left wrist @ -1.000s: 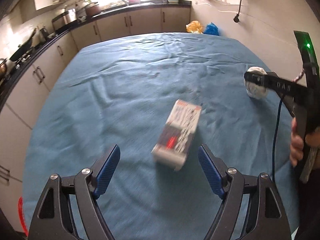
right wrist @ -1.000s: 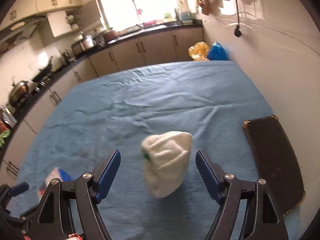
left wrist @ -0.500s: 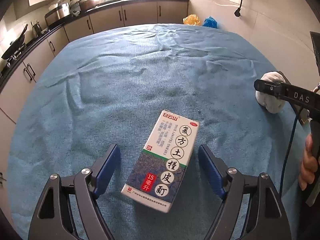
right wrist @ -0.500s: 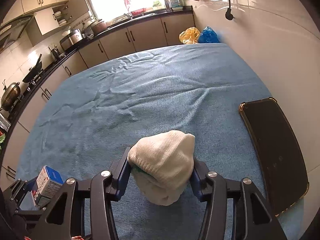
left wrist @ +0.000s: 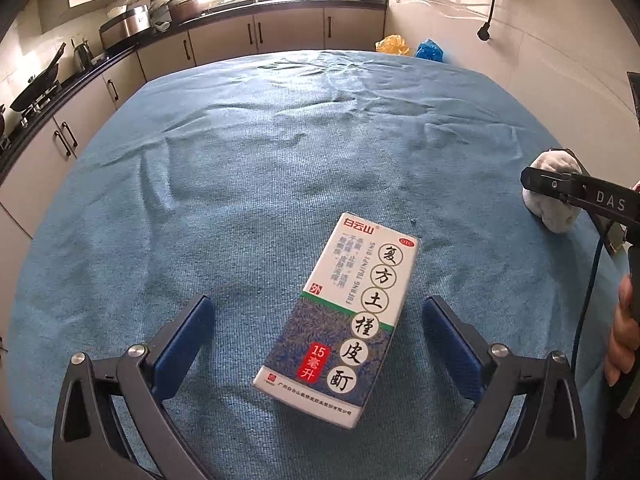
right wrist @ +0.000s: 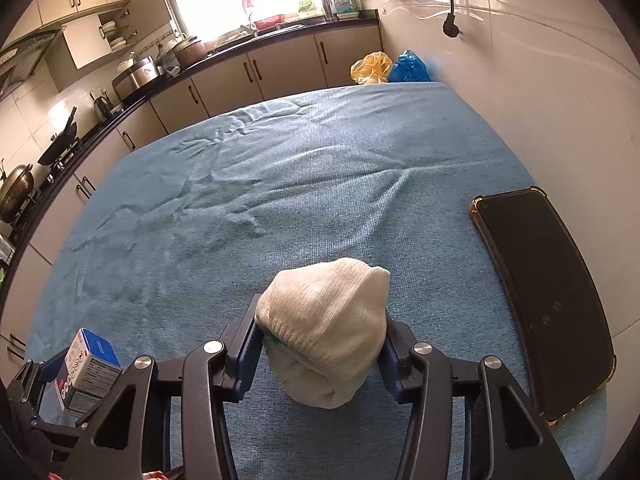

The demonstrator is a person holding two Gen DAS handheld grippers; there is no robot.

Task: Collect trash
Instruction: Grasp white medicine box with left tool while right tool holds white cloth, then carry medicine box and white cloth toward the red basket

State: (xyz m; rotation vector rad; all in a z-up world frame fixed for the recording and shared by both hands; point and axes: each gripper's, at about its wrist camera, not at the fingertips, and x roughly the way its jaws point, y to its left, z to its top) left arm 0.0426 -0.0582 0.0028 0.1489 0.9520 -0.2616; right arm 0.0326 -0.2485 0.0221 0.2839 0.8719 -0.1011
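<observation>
medicine box [left wrist: 340, 320] between open left claw [left wrist: 316, 332] | apparently untouched

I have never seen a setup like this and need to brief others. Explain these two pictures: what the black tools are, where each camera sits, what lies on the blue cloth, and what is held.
There is no robot: a person holds a two-fingered black hand tool in each hand, with a camera on each looking along its fingers.

The left tool's view shows the left gripper, fingers just opened wide, either side of a white and blue cardboard medicine box lying on the blue cloth, not gripped.

The right tool's view shows the right gripper, which has just closed on a balled-up white knitted cloth. A black phone in a clear case lies at the right.
</observation>
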